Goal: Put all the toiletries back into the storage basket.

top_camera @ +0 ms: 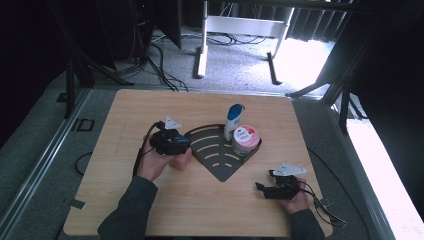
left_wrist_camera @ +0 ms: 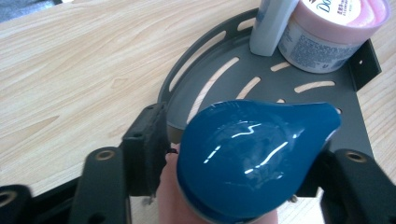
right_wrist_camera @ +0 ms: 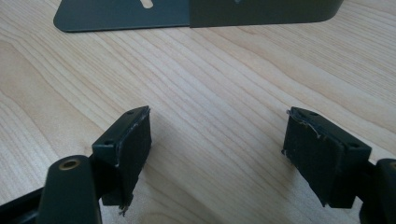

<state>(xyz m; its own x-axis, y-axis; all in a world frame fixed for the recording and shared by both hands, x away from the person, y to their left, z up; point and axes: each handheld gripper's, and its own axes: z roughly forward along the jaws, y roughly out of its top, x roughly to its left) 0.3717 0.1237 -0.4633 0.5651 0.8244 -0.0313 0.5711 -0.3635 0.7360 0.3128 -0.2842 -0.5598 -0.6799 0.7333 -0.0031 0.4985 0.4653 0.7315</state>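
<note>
Standing just beside the dark corner tray [left_wrist_camera: 187, 88], a pink bottle with a blue cap [left_wrist_camera: 252, 154] sits between the left gripper [top_camera: 172, 142] jaws; the left gripper view shows them close around it, though pad contact cannot be told. From above, the cap is hidden. The right gripper [right_wrist_camera: 219, 154] rests wide open on the bench [top_camera: 150, 107], holding nothing.

The pink jar [left_wrist_camera: 332, 33] carries the only lettering that can be made out: on its lid, cut off at the 12 o'clock edge of the left gripper view, stands the start of a brand word, "Do", with a line of tiny print beneath it too small to read. The label on its side wall holds fine print, also illegible.
</note>
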